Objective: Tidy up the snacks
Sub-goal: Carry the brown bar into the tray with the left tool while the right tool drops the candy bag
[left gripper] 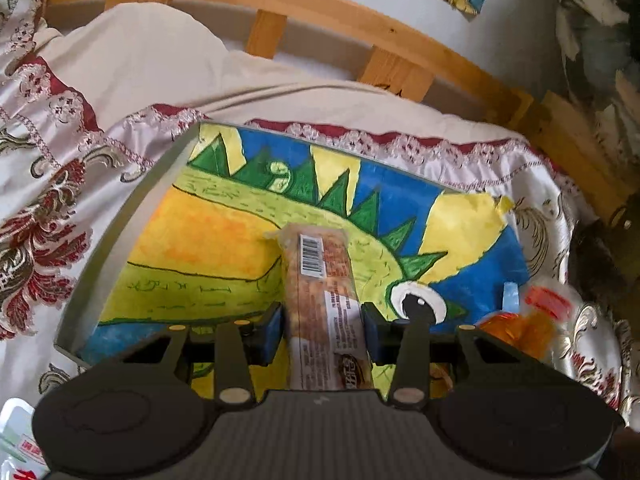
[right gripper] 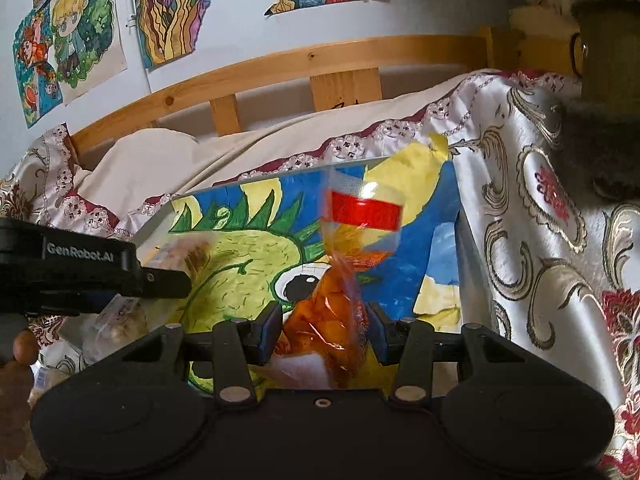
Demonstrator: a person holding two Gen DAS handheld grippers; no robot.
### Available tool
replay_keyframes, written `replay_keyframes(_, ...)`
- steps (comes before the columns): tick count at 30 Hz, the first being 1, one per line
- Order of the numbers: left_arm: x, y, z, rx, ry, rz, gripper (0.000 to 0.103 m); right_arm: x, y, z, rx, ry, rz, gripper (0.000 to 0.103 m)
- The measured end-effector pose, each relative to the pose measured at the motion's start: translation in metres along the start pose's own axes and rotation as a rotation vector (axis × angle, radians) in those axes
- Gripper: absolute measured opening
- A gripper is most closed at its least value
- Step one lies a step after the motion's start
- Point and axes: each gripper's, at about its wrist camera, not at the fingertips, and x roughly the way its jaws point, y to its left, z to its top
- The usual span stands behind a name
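Over painted tray (left gripper: 132, 216) | patterned bedspread (left gripper: 60, 152) around | wooden headboard (left gripper: 312, 4) behind

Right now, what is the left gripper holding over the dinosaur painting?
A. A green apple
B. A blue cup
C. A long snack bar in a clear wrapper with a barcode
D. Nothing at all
C. In the left wrist view, the left gripper has its blue pads pressed on both sides of a long snack bar, whose barcode sticker faces up above the dinosaur painting.
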Motion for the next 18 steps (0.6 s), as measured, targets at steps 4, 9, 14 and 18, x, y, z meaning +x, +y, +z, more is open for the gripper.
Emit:
replay_keyframes(4, 0.003, 0.0, -0.003, 0.004, 0.009, 0.009, 0.046, -0.005, 0.0, 0.001, -0.001, -0.019, 0.002, 0.051)
replay_keyframes(9, -0.012, -0.003, 0.0, -0.007, -0.012, 0.009, 0.068, -0.022, 0.004, 0.002, -0.044, -0.05, 0.001, 0.07)
replay_keyframes(14, -0.048, -0.005, -0.001, -0.009, -0.092, -0.002, 0.081, -0.055, 0.01, 0.006, -0.069, -0.125, 0.012, 0.085)
replay_keyframes(18, -0.088, -0.005, -0.006, 0.004, -0.191, 0.003, 0.089, -0.091, 0.016, 0.01, -0.093, -0.199, 0.025, 0.097)
